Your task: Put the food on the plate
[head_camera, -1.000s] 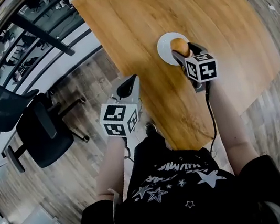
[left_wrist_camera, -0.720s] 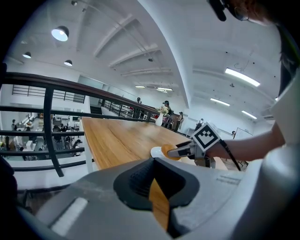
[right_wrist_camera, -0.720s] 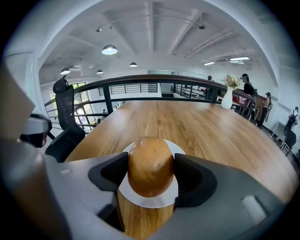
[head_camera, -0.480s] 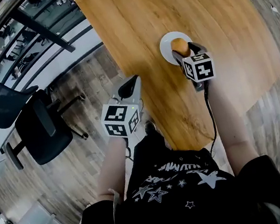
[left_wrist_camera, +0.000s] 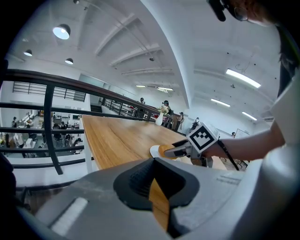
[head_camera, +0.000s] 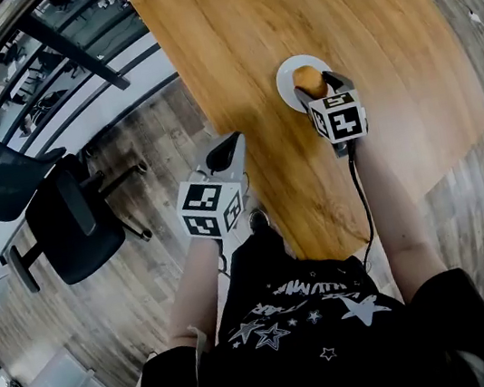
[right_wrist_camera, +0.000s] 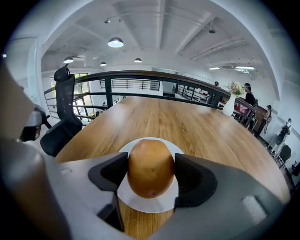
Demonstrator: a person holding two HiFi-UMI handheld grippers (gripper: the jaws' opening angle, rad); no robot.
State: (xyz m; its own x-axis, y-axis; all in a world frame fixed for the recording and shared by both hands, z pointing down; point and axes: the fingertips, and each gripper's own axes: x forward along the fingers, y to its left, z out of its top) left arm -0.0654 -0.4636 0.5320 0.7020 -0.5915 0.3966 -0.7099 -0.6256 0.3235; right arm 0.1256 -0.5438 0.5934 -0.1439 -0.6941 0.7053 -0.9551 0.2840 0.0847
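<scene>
A brown potato [head_camera: 310, 81] sits between the jaws of my right gripper [head_camera: 316, 86], which is shut on it, both pads against its sides. It hangs over a small white plate [head_camera: 287, 74] on the wooden table [head_camera: 284, 6]. In the right gripper view the potato [right_wrist_camera: 150, 168] covers the plate's middle, and the plate's rim [right_wrist_camera: 140, 202] shows below it. My left gripper [head_camera: 225, 149] is off the table's left edge, over the floor, shut with nothing in it. From the left gripper view [left_wrist_camera: 157, 187] the potato [left_wrist_camera: 164, 151] and plate [left_wrist_camera: 153, 151] show far ahead.
A black office chair [head_camera: 73, 225] stands on the floor at the left, beside a dark railing [head_camera: 72, 56]. A white vase [right_wrist_camera: 228, 105] with flowers stands at the table's far right end. The table's left edge runs next to my left gripper.
My right gripper has carried the potato a little forward, further over the plate. The left gripper has hardly moved.
</scene>
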